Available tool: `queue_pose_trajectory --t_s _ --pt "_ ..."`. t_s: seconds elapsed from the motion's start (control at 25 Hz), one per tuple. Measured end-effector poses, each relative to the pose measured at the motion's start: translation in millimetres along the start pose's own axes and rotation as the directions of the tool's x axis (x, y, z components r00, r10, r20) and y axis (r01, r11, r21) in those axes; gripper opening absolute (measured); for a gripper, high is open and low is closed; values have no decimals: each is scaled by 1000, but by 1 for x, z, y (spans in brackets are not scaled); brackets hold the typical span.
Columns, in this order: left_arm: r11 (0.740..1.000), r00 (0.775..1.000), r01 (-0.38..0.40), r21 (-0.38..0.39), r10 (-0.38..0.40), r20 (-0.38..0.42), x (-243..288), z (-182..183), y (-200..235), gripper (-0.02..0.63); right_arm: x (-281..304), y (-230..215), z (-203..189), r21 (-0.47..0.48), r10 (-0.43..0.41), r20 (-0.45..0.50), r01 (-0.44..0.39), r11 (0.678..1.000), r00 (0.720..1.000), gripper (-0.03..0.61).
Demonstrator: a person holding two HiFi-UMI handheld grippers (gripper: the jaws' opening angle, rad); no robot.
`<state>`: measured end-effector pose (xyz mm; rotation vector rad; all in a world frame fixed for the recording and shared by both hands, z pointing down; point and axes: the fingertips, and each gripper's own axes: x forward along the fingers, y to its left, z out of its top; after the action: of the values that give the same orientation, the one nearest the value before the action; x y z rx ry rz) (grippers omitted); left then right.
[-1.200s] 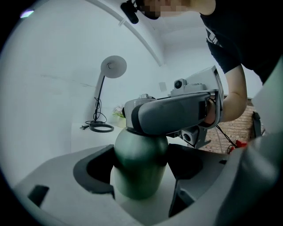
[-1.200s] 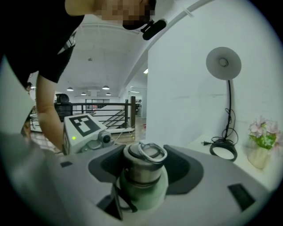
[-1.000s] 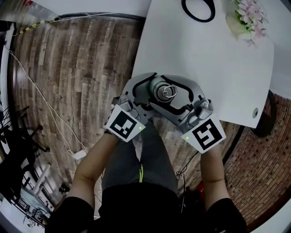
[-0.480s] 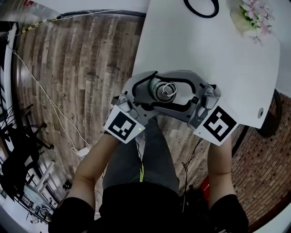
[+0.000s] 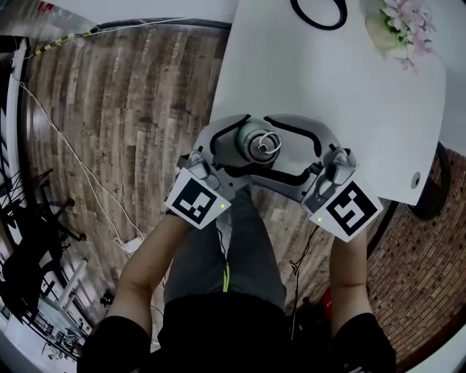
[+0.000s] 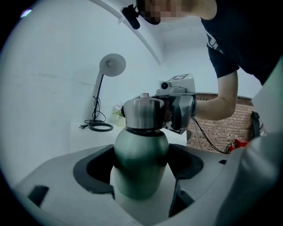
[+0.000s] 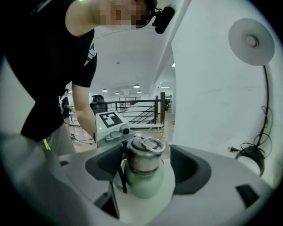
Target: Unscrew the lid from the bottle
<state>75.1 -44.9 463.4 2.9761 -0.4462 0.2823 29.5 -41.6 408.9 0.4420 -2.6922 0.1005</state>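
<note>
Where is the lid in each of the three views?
Head view: the lid is near the centre, a little above the middle.
Left gripper view: the lid is at the centre, on top of the bottle.
Right gripper view: the lid is at the low centre.
Shared landmark: the lamp base, at the top in the head view, left and right in the gripper views.

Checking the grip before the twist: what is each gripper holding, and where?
Left gripper clamps the bottle by its green body. Right gripper holds nothing: its jaws have just opened, the lid between them.
</note>
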Motion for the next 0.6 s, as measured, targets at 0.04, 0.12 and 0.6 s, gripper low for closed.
queue_pose_trajectory --t_s 0.04,0.12,0.6 --pt "1000 1000 0 -1 0 0 0 0 0 359 -4 -2 -3 12 -47 -5 47 999 999 319" --pt "1000 1000 -4 -2 4 1 0 0 0 359 -10 -5 -2 77 -160 34 157 985 987 324" --pt "1000 1000 -19 -12 19 8 1 2 1 360 -3 -16 14 353 -643 77 583 732 762 327"
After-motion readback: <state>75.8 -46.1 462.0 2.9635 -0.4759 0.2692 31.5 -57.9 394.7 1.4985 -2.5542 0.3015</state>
